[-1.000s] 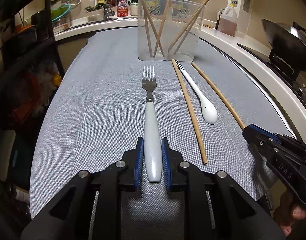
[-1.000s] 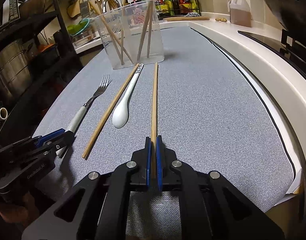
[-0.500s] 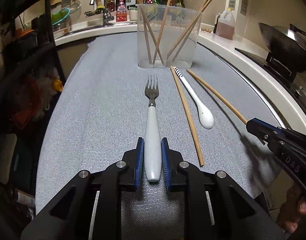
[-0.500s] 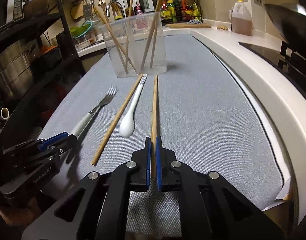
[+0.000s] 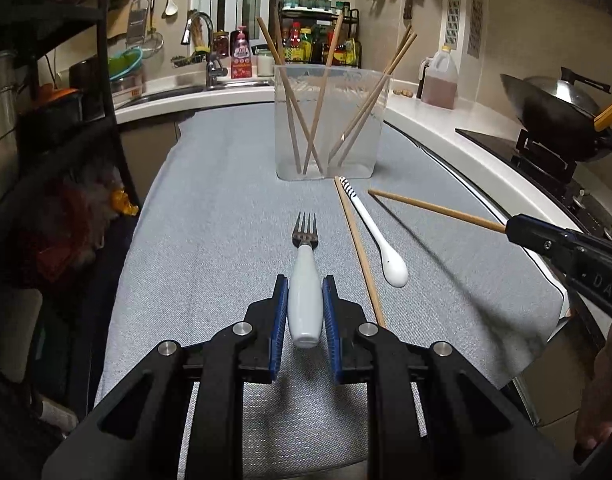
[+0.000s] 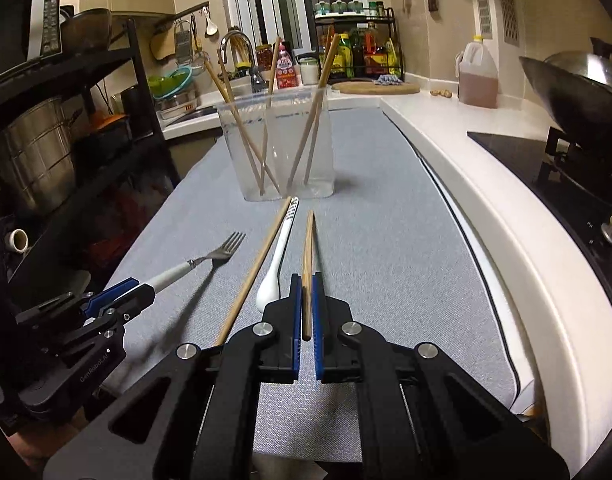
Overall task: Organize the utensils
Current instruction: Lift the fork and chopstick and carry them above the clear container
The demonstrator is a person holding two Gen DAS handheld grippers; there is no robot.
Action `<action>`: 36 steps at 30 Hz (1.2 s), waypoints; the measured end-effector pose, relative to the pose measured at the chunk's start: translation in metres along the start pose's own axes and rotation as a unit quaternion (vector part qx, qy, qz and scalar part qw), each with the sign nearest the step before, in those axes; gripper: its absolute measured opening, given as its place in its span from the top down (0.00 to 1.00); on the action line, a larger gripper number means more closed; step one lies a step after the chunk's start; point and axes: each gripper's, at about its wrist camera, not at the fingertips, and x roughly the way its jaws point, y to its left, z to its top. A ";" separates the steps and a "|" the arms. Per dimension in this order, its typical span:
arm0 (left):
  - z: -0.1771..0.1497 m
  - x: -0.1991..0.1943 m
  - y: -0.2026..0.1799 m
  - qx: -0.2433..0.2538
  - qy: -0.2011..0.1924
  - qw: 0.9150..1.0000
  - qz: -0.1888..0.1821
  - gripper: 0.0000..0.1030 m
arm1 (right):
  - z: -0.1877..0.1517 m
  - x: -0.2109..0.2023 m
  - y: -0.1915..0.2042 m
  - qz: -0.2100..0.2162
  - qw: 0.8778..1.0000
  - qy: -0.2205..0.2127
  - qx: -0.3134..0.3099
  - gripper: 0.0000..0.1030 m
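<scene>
Through the left wrist camera I see my left gripper [image 5: 304,312] clamped on the white handle of the fork [image 5: 304,280], tines aimed straight at the clear container [image 5: 329,124], which stands upright ahead with several chopsticks leaning inside. To do this well I want the fork tipped handle-up or tines-up over the container's rim before I let go, and clear of the sticks already in it. Just short of the container lie a loose chopstick [image 5: 358,248] and a white spoon [image 5: 376,236], side by side on the grey mat [image 5: 209,240]. To the container's right, my right gripper [image 5: 522,230] holds another chopstick.

Through the right wrist camera, the right gripper [image 6: 306,308] pinches that held chopstick [image 6: 307,256] near its end, tip pointing at the container [image 6: 277,144]. I judge a long lever like this may swing, so I should move it slowly. The mat [image 6: 386,260] covers a narrow counter; right of the container runs a white worktop [image 6: 486,184] with a wok, and behind the container a sink and spice rack.
</scene>
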 end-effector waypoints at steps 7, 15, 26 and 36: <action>0.006 -0.010 0.004 -0.005 -0.016 1.000 -0.001 0.83 | 0.016 -0.016 -0.006 0.002 1.000 -0.023 0.002 0.95; 0.028 -0.021 0.012 -0.010 -0.032 0.999 -0.007 0.83 | 0.038 -0.027 -0.011 0.003 0.999 -0.048 0.003 0.95; 0.090 -0.031 0.024 0.002 -0.048 0.998 -0.043 0.83 | 0.097 -0.050 -0.010 0.024 0.995 -0.094 -0.012 0.95; 0.154 -0.035 0.040 -0.007 -0.027 0.996 -0.081 0.83 | 0.157 -0.052 -0.004 0.060 0.995 -0.079 -0.026 0.95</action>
